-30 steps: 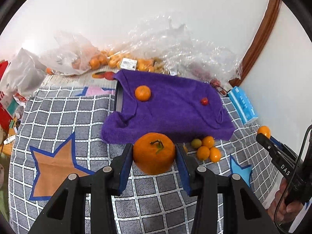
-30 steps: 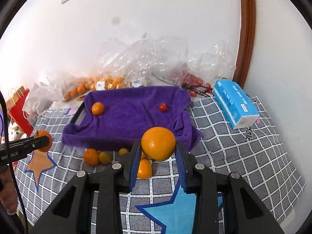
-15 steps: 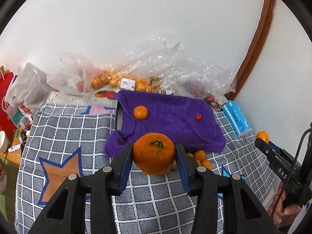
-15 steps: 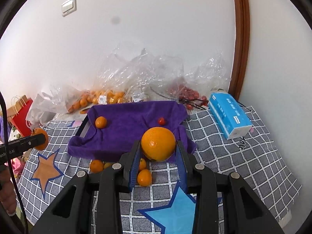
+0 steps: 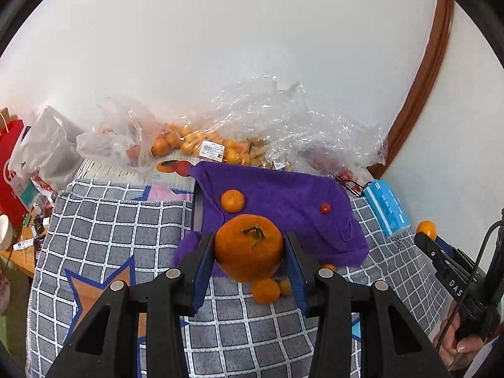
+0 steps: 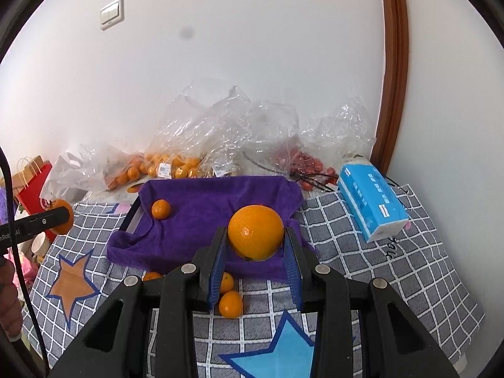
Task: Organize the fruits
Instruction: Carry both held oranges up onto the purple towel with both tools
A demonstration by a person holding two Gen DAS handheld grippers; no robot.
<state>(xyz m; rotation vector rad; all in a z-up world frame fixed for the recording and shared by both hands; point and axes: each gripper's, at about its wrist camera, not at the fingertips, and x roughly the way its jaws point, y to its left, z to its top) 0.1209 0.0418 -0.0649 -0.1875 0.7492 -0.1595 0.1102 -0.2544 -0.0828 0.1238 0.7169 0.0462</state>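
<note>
Left gripper [image 5: 249, 249] pinches a stemmed tangerine [image 5: 249, 247]; right gripper [image 6: 255, 236] pinches an orange [image 6: 255, 232]. The purple cloth tray [image 6: 214, 208] lies just ahead of both, probably nearer the right.

You see orange fruit [image 5: 248, 247] over a purple towel [image 5: 283, 195], a grey white-gridded cloth [image 5: 104, 220] with orange and blue stars.

black right gripper body [image 5: 453, 278]: white letters "DAS" | black left gripper body [image 6: 19, 231]: partial white "nRob…AI" | white barcode label on clear plastic fruit bag [image 5: 212, 150]: print too small to read
</note>
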